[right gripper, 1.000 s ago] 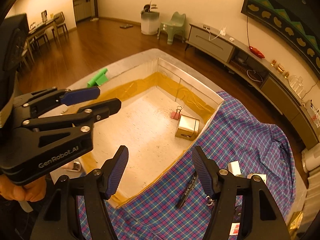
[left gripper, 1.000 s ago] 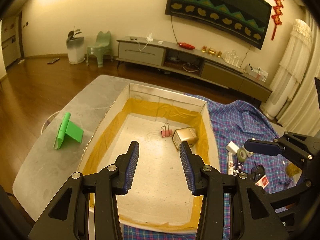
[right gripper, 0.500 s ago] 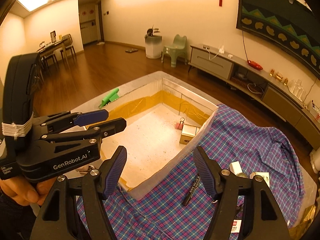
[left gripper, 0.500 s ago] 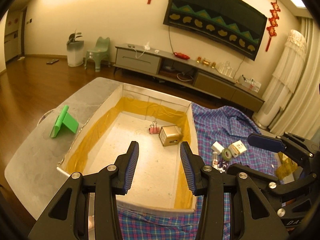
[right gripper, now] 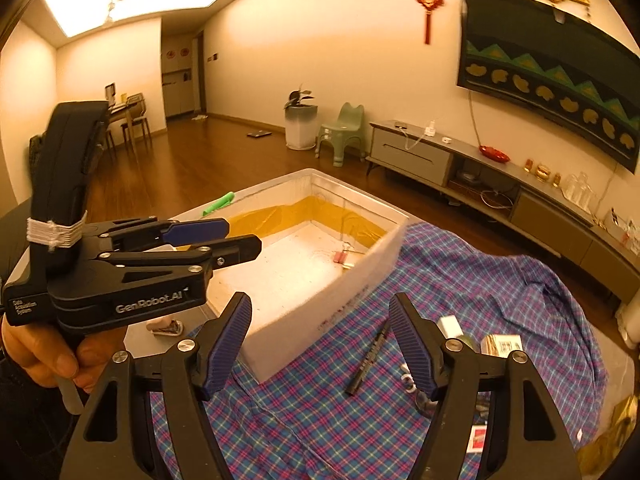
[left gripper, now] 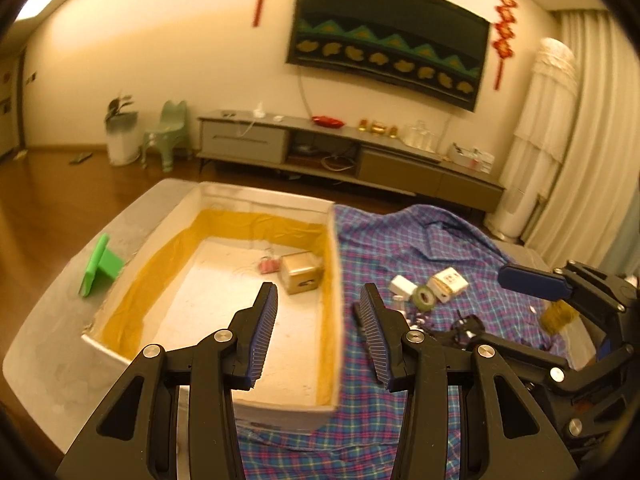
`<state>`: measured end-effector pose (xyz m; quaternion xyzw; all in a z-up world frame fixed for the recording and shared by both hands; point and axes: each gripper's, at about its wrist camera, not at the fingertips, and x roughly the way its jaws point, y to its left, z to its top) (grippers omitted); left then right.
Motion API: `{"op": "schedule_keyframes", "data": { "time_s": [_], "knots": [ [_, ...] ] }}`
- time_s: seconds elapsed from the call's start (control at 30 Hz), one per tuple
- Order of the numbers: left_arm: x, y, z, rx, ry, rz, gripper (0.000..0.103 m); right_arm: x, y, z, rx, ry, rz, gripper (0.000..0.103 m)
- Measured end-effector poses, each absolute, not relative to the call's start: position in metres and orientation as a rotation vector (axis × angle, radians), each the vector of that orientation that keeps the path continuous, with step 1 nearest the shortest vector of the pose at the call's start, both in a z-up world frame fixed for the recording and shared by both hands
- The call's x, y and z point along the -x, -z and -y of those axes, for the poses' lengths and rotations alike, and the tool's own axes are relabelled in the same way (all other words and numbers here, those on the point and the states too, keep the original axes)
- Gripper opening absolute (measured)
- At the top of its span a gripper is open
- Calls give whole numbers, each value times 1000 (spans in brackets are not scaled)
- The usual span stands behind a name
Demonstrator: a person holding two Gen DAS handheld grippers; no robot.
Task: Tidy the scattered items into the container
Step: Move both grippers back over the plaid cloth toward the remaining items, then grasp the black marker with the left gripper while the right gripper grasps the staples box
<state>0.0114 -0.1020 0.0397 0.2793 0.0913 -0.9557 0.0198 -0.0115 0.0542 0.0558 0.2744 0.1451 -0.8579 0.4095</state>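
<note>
A white foam box (left gripper: 334,272) (right gripper: 360,276) lined with yellow stands on the table. Inside lie a gold box (left gripper: 301,277) and a pink binder clip (left gripper: 268,266) (right gripper: 342,257). On the plaid cloth (left gripper: 400,236) right of it lie a black pen (right gripper: 368,360), a tape roll (left gripper: 424,298), a small white box (left gripper: 402,285) (right gripper: 450,326) and a printed carton (left gripper: 448,284) (right gripper: 502,345). My left gripper (left gripper: 318,336) (right gripper: 224,240) is open and empty above the box's near right wall. My right gripper (right gripper: 320,348) (left gripper: 532,284) is open and empty above the cloth near the pen.
A green stand (left gripper: 100,270) (right gripper: 218,204) lies on the grey table left of the box. More small items and a gold packet (left gripper: 558,314) lie at the cloth's right. A TV cabinet (left gripper: 352,152) and a green stool (left gripper: 166,136) stand behind.
Both grippers have risen and pulled back from over the box; the left one has shifted right toward the cloth. Both stay open and empty.
</note>
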Motion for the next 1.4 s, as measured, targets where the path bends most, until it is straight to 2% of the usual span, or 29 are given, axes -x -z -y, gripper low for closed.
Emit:
{"op": "schedule_keyframes", "data": {
  "time_s": [0.33,0.7,0.83,0.9,1.13,1.27,1.3,1.33,1.37,1.4],
  "knots": [
    [16,-13,37,-1060,3072,-159,46,46,-14,-129,-855,2251,-157,72],
    [67,49,2,-1353,2959,-142,46,80,61,-196,-1093,2351,-71,72],
    [86,74,1,-1427,2872,-159,50,96,88,-210,-1165,2387,-98,72],
    [94,85,3,-1458,2824,-168,51,104,99,-212,-1200,2389,-123,79],
    [116,110,11,-1467,2764,-217,52,130,126,-196,-1287,2345,-235,81],
    [127,121,11,-1466,2740,-219,53,137,131,-184,-1265,2324,-383,81],
    [128,121,11,-1462,2747,-210,53,138,130,-185,-1268,2317,-389,78],
    [129,120,11,-1463,2754,-223,48,139,129,-187,-1271,2319,-394,73],
    [129,120,13,-1466,2773,-245,38,142,127,-191,-1288,2303,-380,70],
    [130,120,13,-1469,2784,-236,17,145,126,-194,-1302,2286,-351,70]
  ]
}}
